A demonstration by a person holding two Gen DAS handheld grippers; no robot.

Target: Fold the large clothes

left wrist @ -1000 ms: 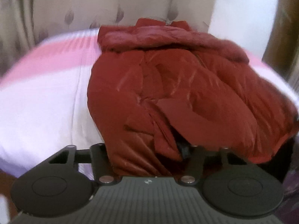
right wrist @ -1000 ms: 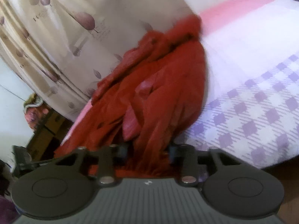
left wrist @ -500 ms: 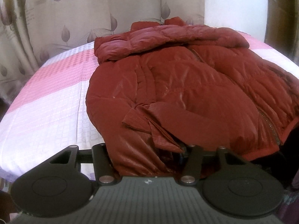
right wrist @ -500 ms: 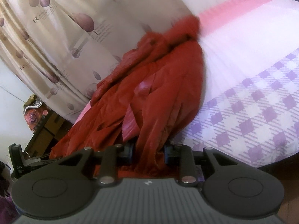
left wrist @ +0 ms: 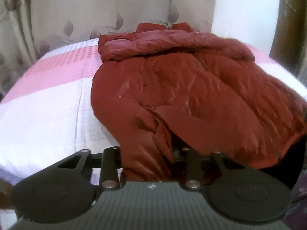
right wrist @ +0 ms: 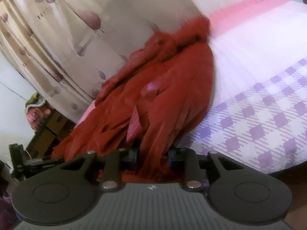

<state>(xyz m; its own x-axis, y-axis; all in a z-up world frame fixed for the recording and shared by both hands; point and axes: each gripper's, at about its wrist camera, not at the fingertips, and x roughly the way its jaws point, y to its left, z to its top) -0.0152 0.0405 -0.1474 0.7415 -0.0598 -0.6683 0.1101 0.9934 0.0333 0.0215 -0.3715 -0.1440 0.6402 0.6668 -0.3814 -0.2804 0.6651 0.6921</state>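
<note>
A large red puffer jacket (left wrist: 182,88) lies on the bed, hood at the far end, hem toward me. My left gripper (left wrist: 147,157) is shut on the jacket's near hem, with fabric bunched between the fingers, which it hides. In the right wrist view the same jacket (right wrist: 165,99) hangs in folds toward the camera. My right gripper (right wrist: 152,157) is shut on a gathered fold of it at the bed's near edge. Its blue pads (right wrist: 172,158) press the cloth from both sides.
The bed (left wrist: 48,103) has a pink and white cover, checked purple and white (right wrist: 259,118) near the foot. Patterned curtains (left wrist: 96,9) hang behind it. Dark furniture and clutter (right wrist: 36,113) stand beside the bed at the left of the right wrist view.
Both grippers keep their hold on the jacket. The left one has pulled back and lifted slightly, drawing the hem toward me. The right view has shifted a little.
</note>
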